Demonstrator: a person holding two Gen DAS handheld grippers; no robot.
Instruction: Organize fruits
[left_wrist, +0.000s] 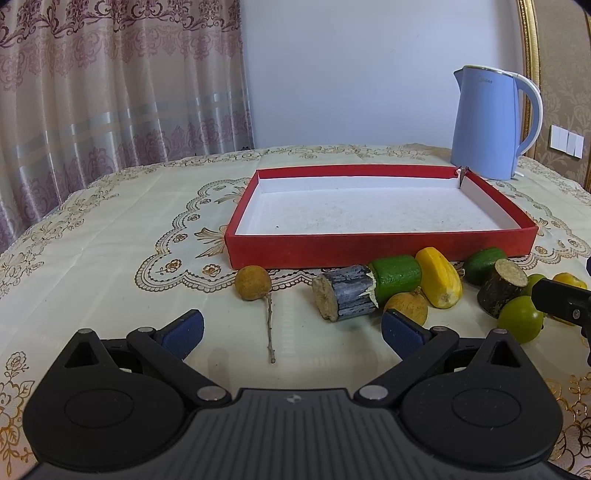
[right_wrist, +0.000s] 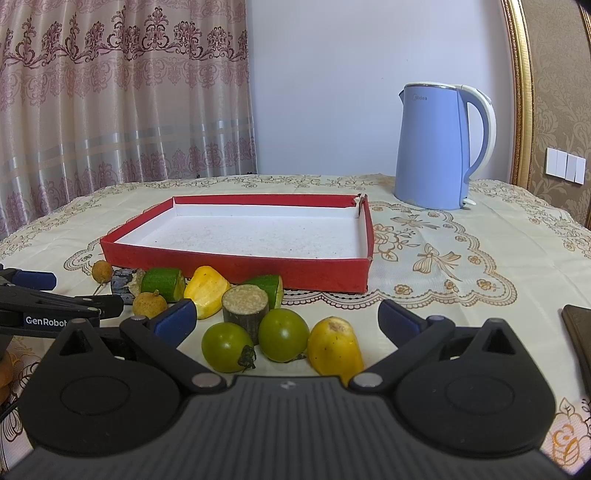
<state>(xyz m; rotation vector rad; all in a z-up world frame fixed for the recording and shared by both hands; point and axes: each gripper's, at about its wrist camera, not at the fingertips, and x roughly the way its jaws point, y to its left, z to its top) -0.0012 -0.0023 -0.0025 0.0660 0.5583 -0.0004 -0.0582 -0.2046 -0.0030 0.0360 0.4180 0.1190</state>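
Both tongs spread apart, gripping nothing: left gripper (left_wrist: 291, 328), right gripper (right_wrist: 286, 317). Fruits (right_wrist: 255, 314) heaped just before red tray (right_wrist: 236, 267). Blue kettle (right_wrist: 436, 147) behind, on tablecloth (right_wrist: 461, 258).

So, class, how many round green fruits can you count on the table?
2. Both lie in front of the right gripper: the left green fruit and the right green fruit, either side of the short dark sugarcane piece. Others may be hidden.
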